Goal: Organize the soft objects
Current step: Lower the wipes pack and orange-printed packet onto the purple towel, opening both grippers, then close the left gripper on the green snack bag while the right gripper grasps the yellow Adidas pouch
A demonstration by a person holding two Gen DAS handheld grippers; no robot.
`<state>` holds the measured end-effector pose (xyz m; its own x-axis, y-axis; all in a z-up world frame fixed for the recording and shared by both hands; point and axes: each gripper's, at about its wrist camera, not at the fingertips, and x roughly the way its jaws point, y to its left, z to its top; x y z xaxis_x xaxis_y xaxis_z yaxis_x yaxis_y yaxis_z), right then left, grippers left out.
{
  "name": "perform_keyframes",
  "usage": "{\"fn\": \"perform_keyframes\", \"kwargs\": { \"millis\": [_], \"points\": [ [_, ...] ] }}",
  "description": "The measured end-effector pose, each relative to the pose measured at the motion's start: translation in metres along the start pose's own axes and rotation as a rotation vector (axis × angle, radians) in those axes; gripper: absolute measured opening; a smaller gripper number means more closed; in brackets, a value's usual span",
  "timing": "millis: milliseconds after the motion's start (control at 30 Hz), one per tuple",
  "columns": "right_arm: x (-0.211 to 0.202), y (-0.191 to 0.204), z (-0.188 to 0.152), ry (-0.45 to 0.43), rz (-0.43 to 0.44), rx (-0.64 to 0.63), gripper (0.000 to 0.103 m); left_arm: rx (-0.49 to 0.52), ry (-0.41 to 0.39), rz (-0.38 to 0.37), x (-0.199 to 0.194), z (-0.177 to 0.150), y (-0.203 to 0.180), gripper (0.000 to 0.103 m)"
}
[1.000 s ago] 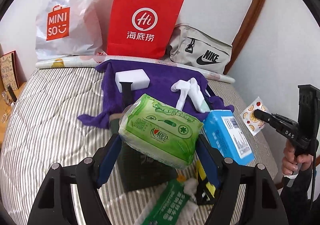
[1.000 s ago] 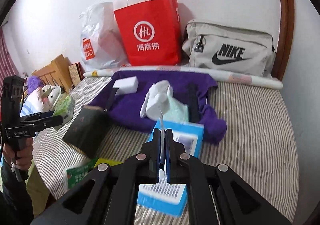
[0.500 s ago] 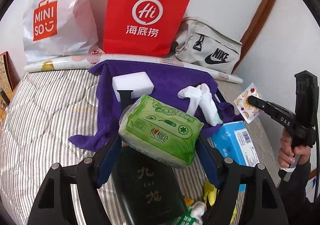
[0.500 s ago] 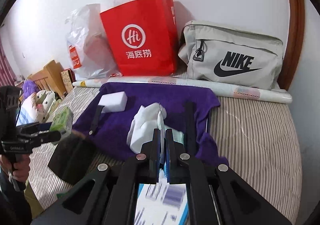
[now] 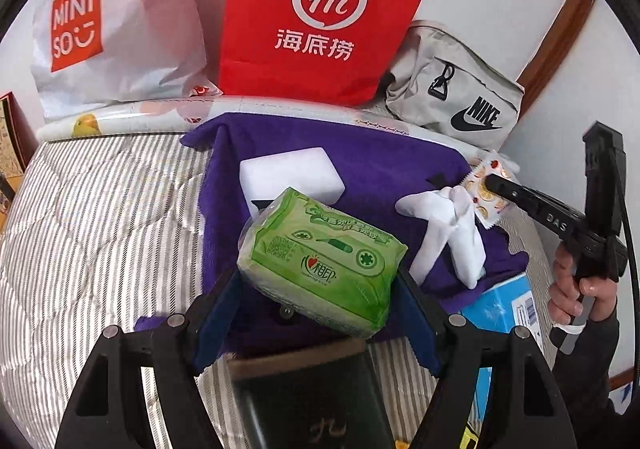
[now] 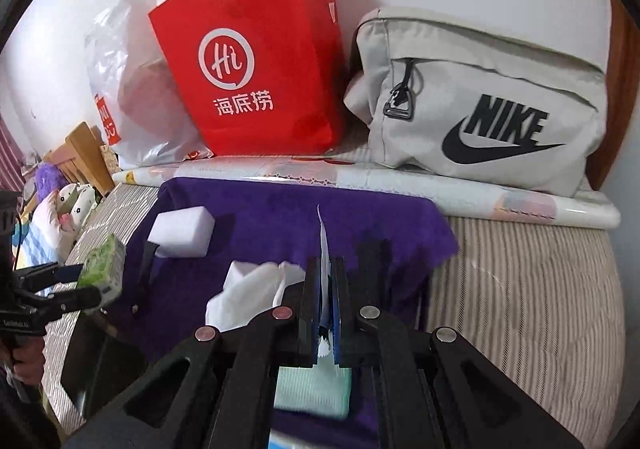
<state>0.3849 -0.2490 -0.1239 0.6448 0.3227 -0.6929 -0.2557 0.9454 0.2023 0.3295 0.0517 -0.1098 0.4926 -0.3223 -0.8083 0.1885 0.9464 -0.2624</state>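
While both hand-held grippers hang over the bed, each one's got something pinched.

Going left to right: the left hand-held gripper has its jaws spread wide around a green tissue pack, pads pressed on both ends, held up over the purple towel and a dark box. A white sponge sits on the towel just behind the pack, crumpled white cloth further right. The right hand-held gripper is squeezed nearly shut on a thin fruit-print sachet, up in the air near the towel's right edge. Bags line the wall: Miniso bag, red bag, Nike pouch.
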Motion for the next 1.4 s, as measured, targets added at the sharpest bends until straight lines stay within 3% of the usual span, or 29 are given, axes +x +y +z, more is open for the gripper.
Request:
{"fn": "perform_keyframes", "kwargs": {
  "millis": [300,700,767,900,933,1200,1400],
  "points": [
    [0.033,-0.002,0.009,0.059,0.016,-0.02,0.005,0.013,0.064,0.057,0.025,0.011,-0.002,0.074],
    [0.048,-0.007,0.008,0.144,0.027,-0.02,0.007,0.016,0.115,0.032,0.046,0.018,-0.011,0.075],
    [0.047,-0.005,0.007,0.146,0.014,-0.042,0.013,0.026,0.127,0.041,0.048,0.018,-0.013,0.075],
    [0.035,-0.005,0.007,0.108,0.008,-0.068,0.048,0.034,0.132,0.042,0.051,0.017,-0.017,0.078],
    [0.031,-0.005,0.008,0.094,0.006,-0.07,0.052,0.033,0.135,0.054,0.051,0.017,-0.018,0.08],
    [0.01,-0.003,0.01,0.07,-0.059,-0.095,0.053,-0.011,0.099,0.062,0.029,0.016,-0.012,0.081],
    [-0.03,-0.003,0.001,0.013,-0.105,-0.049,0.053,-0.034,0.053,0.066,-0.005,0.004,-0.011,0.081]
  ]
}}
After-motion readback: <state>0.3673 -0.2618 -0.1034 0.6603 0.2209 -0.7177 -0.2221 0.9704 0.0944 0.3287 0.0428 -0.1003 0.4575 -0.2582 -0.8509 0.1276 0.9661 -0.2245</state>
